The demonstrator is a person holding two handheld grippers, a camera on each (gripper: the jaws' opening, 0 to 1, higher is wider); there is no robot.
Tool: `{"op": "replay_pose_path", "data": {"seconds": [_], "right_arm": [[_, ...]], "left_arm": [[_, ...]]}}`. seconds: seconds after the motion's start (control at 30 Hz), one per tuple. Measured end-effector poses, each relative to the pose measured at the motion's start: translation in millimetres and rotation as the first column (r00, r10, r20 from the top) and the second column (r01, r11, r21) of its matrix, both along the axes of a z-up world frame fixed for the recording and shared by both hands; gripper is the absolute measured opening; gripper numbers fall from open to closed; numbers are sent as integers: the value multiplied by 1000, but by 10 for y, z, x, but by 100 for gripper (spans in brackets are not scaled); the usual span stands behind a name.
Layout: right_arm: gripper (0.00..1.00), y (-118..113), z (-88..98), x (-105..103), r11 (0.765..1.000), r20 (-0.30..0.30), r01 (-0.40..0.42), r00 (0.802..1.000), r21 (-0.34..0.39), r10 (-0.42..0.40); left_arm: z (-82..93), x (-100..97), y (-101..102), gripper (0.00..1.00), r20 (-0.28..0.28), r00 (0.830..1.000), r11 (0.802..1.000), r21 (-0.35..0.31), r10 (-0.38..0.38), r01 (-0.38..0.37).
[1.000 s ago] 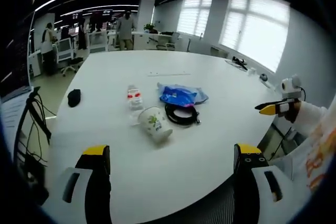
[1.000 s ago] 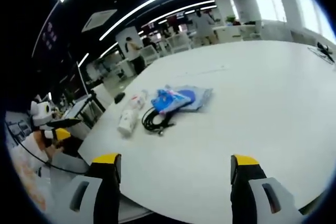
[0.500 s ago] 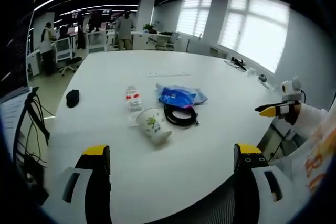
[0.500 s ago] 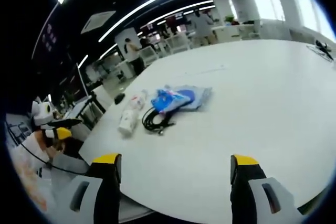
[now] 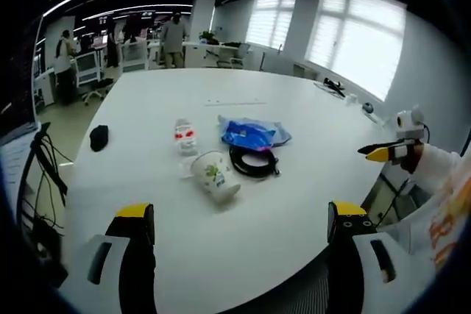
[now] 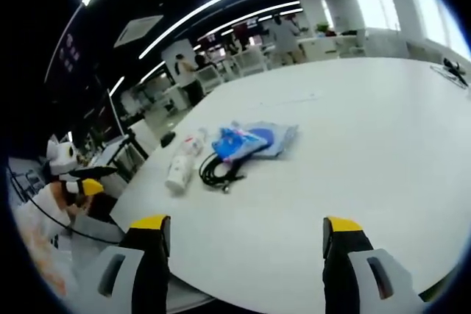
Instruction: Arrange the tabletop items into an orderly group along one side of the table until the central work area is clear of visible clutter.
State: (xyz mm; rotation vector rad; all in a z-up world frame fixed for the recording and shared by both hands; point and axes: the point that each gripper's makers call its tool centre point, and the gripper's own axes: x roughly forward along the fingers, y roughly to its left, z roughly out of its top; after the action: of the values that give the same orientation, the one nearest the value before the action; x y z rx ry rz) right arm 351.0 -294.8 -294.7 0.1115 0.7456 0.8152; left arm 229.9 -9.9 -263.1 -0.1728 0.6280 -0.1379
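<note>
The left gripper view looks from the near table (image 5: 309,108) edge across it toward far windows. The right gripper view faces the same table (image 6: 383,123) from farther right. Both share the central clutter, seen from well back.

cup (image 5: 215,173): white, tipped on its side
cable (image 5: 254,160): black coil, just beside it
bag (image 5: 252,133): blue, crumpled
bottle (image 5: 185,137): probably lying flat
pouch (image 5: 98,137): small, black, well apart

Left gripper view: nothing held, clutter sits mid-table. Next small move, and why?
Probably ease the left gripper forward toward the tipped paper cup. It lies on its side, the nearest item to the open fingers, with bare white table between. The black cable coil, blue bag and small bottle lie just beyond, so the cup is the easiest first pick.
</note>
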Motion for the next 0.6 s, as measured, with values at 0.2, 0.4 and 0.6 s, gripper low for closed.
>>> {"op": "replay_pose_path", "data": {"seconds": [0.2, 0.4, 0.6], "right_arm": [[86, 131, 6, -48, 999, 5, -32, 999, -5, 32], [85, 262, 14, -78, 998, 13, -69, 998, -7, 69], [84, 350, 36, -177, 995, 26, -93, 995, -18, 94]], "left_arm": [[-48, 22, -24, 100, -13, 1000, 1000, -29, -5, 4], [-48, 81, 41, 100, -6, 1000, 999, -39, 7, -7], [-43, 107, 133, 100, -10, 1000, 1000, -23, 15, -15]]}}
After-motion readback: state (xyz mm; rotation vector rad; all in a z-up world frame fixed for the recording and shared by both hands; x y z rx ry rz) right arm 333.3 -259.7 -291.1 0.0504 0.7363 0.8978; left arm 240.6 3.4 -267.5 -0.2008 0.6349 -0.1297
